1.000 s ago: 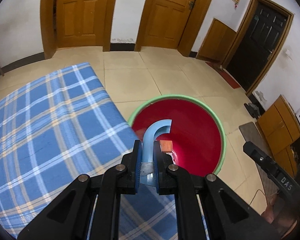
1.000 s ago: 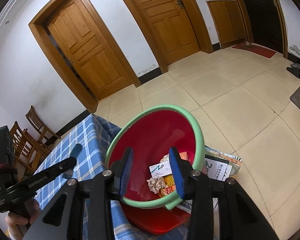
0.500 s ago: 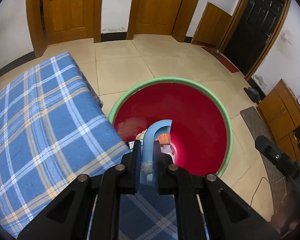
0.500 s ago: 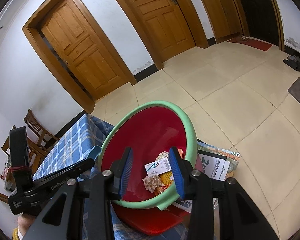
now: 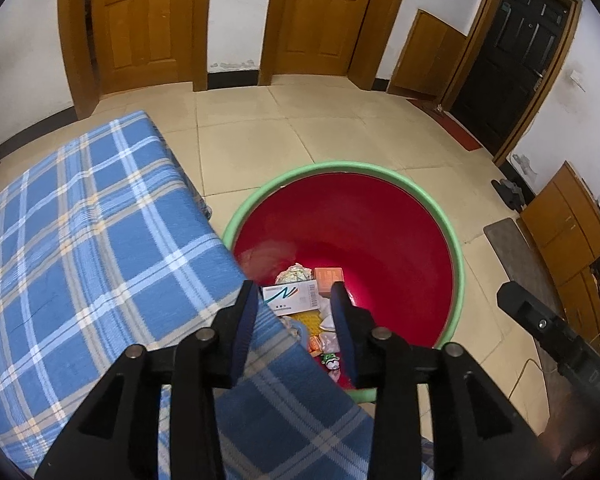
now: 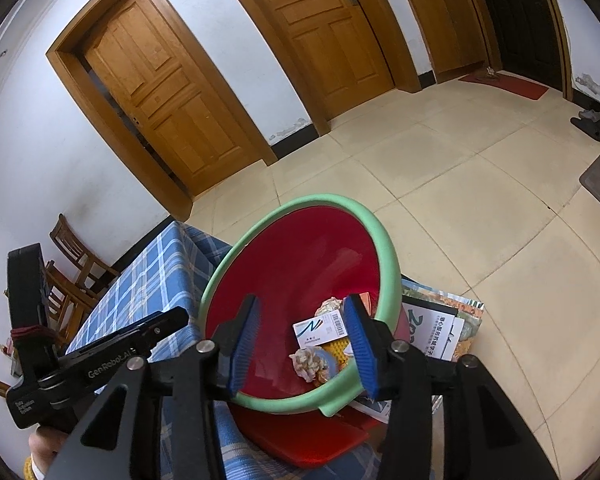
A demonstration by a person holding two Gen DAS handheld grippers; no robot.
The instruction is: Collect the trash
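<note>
We see two tools. The left tool (image 5: 296,316) points down over the edge of the bench (image 5: 80,248), its jaws opening with nothing pressed between them; through the gap we look onto trash in the basin below. The right tool (image 6: 302,340) also has its jaws opening, and they straddle the near rim of the basin without the pads pressing on it, as far as we can tell.

There is one red basin (image 6: 300,248) with a green rim, tilted towards the right tool and standing just beside the bench, which wears a blue checked cloth. Inside it we count one white carton (image 6: 320,328) with a barcode, one orange box (image 5: 329,278), one crumpled paper wad (image 6: 308,362), one yellow bumpy piece (image 5: 306,317) and a few smaller scraps too small to tell apart. A pale blue piece (image 6: 325,359) lies beside the wad.

Around: two wooden doors, one dark door, chairs (image 6: 74,256) by the wall, printed magazines (image 6: 440,324) under the basin's right side, and a flat red lid (image 6: 300,436) beneath it.

The trash lies at the basin's bottom, directly ahead of both tools and below their fingertips.
</note>
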